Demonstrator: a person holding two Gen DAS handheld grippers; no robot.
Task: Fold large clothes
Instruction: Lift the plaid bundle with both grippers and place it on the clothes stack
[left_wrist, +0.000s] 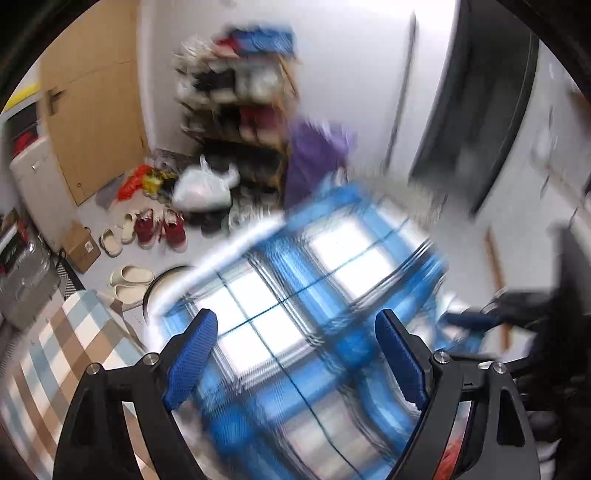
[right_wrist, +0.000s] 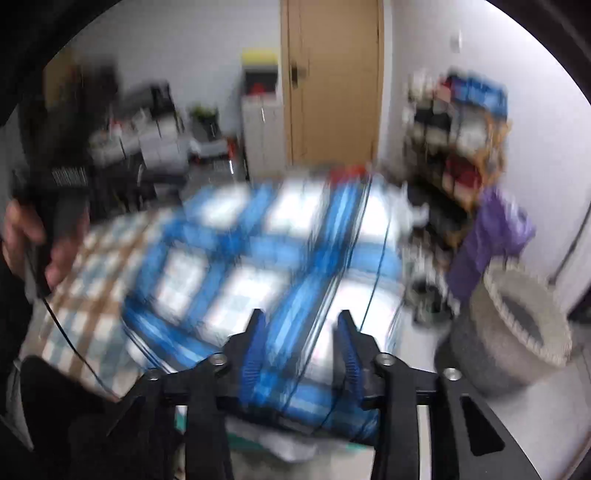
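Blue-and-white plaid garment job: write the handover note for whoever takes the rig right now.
Left claw: open wide, nothing between its pads, above the blue-and-white plaid garment.
Right claw: partly open over the same cloth; blur hides whether the pads press on it.
The garment lies on the brown-and-blue checked table cover; both views are motion-blurred.
Done: cloth laid on the table; any fold cannot be read.
Left: likely take hold of an edge again and carry on folding.

White walls, a wooden door, a crowded shoe rack — shoes on pale floor.
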